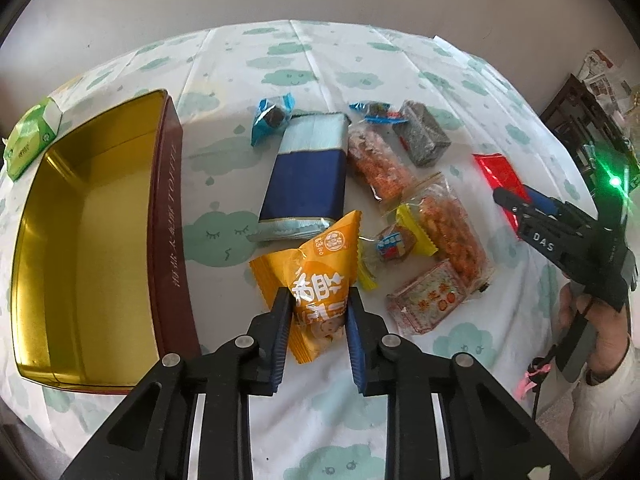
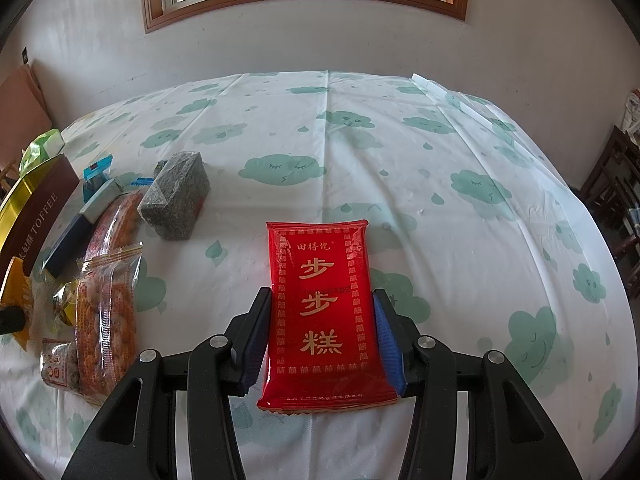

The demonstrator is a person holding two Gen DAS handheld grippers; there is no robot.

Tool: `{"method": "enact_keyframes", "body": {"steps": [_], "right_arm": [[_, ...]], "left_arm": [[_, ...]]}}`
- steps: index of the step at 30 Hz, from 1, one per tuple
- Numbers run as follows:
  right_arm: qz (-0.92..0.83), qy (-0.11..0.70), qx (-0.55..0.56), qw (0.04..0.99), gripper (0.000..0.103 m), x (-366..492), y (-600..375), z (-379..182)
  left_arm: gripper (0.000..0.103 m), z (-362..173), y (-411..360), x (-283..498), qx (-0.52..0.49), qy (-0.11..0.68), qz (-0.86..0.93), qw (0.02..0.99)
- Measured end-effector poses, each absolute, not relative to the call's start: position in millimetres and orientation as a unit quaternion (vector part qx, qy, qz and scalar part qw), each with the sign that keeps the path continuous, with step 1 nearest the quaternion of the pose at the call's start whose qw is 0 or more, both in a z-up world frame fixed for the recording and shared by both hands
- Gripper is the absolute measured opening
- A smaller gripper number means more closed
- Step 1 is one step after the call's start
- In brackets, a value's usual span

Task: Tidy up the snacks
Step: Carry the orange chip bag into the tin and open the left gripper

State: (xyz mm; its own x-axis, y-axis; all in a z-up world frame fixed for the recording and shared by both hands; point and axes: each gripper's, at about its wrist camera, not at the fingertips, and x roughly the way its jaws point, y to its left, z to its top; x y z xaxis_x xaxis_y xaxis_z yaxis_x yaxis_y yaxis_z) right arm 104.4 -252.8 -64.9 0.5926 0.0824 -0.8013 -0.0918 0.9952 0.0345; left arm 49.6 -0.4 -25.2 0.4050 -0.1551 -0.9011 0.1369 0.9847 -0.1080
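- Gripping tight: our left gripper (image 1: 318,312) has its blue pads (image 1: 280,340) pressed on both sides of the orange pack (image 1: 316,280), jaws nearly shut, the pack creased between them.
- We see that orange pack near the table's (image 1: 248,64) middle, just right of the tin (image 1: 92,240), its top corner pointing up toward the navy bar (image 1: 306,176).
- Our right gripper (image 2: 322,332) has its jaws partly open around the red pack (image 2: 322,312), pads against both long edges; it has hold of it.
- From the left wrist view, the red pack (image 1: 498,178) shows toward the table's right edge, sticking out past the right gripper (image 1: 520,208), with a hand (image 1: 600,332) on the handle.
- The tin sits open by the left edge, gold inside, brown wall with "TOFFEE" lettering, nothing visible in it.
- Beyond the tin, at the far left corner, a green box (image 1: 34,136).
- Mid-table we have the loose snacks: a blue-wrapped sweet (image 1: 272,118) touching the navy bar's far end, a grey block (image 1: 422,134), two clear bags of orange crackers (image 1: 376,164), a yellow-wrapped sweet (image 1: 394,244) just right of the orange pack.
- The grey block (image 2: 176,198) stands well left of the red pack in the right wrist view.
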Motion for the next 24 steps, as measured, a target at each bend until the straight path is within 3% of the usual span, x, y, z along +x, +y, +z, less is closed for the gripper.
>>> {"method": "enact_keyframes", "body": {"steps": [12,24], "right_arm": [[0.048,0.449,-0.006,0.892,0.05,104.3,-252.8,-65.0],[0.048,0.449,-0.006,0.892,0.05,104.4,-252.7,-65.1]], "left_arm": [[0.022,11.9,22.9,48.6,-0.023,0.507,-0.082,0.858],[0.022,10.8,133.6,71.1,-0.017,0.503,0.056,0.862]]}}
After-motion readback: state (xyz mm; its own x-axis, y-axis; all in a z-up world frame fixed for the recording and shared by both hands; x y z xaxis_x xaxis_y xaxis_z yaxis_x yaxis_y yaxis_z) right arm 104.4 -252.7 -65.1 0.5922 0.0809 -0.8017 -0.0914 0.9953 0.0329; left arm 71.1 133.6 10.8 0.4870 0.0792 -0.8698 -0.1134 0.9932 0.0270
